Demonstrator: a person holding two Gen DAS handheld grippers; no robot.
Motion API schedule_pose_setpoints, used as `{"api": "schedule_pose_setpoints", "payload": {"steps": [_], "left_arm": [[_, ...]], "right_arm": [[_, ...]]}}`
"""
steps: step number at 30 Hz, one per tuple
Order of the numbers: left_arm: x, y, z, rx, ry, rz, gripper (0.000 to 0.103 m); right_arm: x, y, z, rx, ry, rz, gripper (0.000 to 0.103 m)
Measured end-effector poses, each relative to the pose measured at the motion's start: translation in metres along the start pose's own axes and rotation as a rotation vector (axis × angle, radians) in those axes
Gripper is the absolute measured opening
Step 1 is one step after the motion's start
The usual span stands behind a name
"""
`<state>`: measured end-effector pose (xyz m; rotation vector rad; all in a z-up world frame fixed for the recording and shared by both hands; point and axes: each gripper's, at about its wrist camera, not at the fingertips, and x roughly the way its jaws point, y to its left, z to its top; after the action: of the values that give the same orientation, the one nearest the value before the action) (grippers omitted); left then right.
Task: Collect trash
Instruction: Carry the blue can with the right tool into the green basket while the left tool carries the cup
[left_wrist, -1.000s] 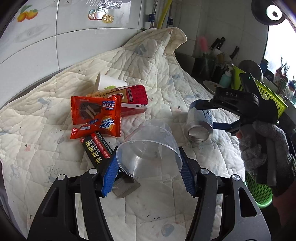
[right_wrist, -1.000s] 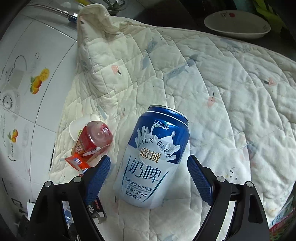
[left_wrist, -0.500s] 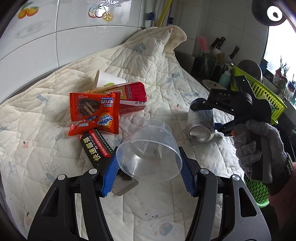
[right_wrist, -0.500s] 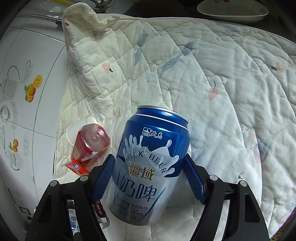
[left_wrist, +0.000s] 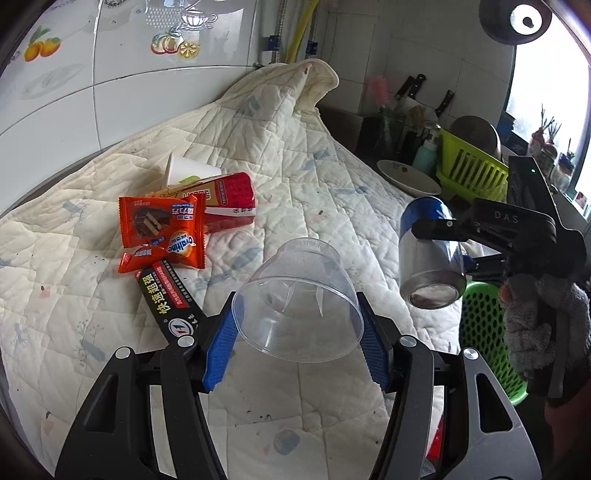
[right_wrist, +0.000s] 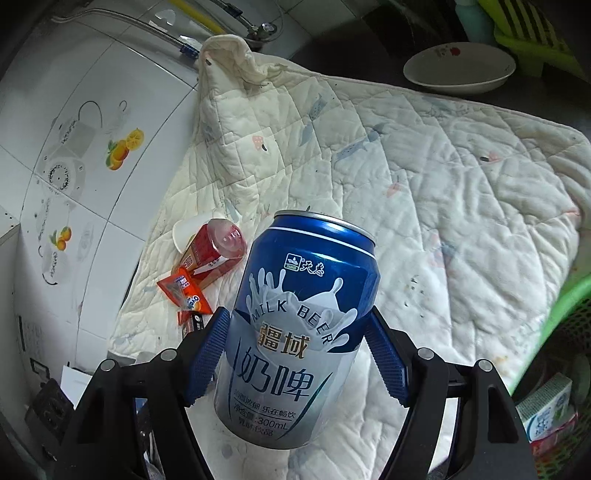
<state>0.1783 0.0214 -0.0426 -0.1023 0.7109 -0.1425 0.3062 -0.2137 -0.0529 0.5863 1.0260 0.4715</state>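
Observation:
My left gripper (left_wrist: 297, 341) is shut on a clear plastic cup (left_wrist: 299, 299), held on its side above the quilt (left_wrist: 92, 302). My right gripper (right_wrist: 295, 356) is shut on a blue milk beer can (right_wrist: 301, 321) and holds it lifted off the quilt; it also shows in the left wrist view (left_wrist: 430, 253) at the right. Left on the quilt lie orange snack wrappers (left_wrist: 162, 232), a black sachet (left_wrist: 170, 299), a red carton (left_wrist: 225, 203) and a white paper cup (left_wrist: 184, 171). A green mesh bin (left_wrist: 487, 339) stands below the quilt's right edge.
A white bowl (right_wrist: 458, 66) and a lime dish rack (left_wrist: 476, 166) stand on the dark counter beyond the quilt. Knives (left_wrist: 410, 86) hang on the back wall. Tiled wall runs along the left. A small carton (right_wrist: 550, 413) lies in the green bin.
My right gripper closed on the can and lifted it off the quilt toward the right. My left gripper rose a little with the clear cup.

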Motion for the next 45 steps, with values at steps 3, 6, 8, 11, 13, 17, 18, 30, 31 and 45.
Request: {"api": "schedule_pose_setpoints", "payload": {"steps": [3,6,8,11,13,17,18,30,31,45], "left_arm": [[-0.003,-0.013,-0.003,0.016,0.000,-0.023,0.059],[-0.007,-0.028,-0.004,0.032,-0.004,-0.050,0.060],[-0.009,-0.038,-0.005,0.047,-0.009,-0.064,0.060],[-0.009,-0.053,-0.005,0.061,-0.006,-0.087,0.059],[-0.008,-0.062,-0.006,0.071,-0.003,-0.104,0.060],[-0.005,-0.084,-0.009,0.101,0.009,-0.135,0.060],[-0.004,-0.089,-0.009,0.108,0.012,-0.141,0.060],[0.003,-0.137,-0.012,0.174,0.035,-0.191,0.060],[0.004,-0.140,-0.012,0.178,0.037,-0.194,0.060],[0.017,-0.194,-0.021,0.255,0.078,-0.269,0.060]], "right_arm": [[-0.027,-0.015,-0.015,-0.007,-0.014,-0.017,0.071],[-0.052,-0.034,-0.029,-0.020,-0.028,-0.067,0.071],[-0.069,-0.051,-0.038,-0.026,-0.038,-0.112,0.071],[-0.090,-0.077,-0.048,-0.028,-0.052,-0.190,0.071],[-0.103,-0.095,-0.054,-0.025,-0.056,-0.237,0.071],[-0.121,-0.127,-0.070,-0.035,-0.064,-0.362,0.071],[-0.125,-0.134,-0.074,-0.041,-0.062,-0.386,0.071],[-0.133,-0.177,-0.098,-0.085,-0.060,-0.605,0.072],[-0.134,-0.179,-0.098,-0.082,-0.062,-0.606,0.072],[-0.170,-0.166,-0.108,-0.103,-0.193,-0.624,0.077]]}}
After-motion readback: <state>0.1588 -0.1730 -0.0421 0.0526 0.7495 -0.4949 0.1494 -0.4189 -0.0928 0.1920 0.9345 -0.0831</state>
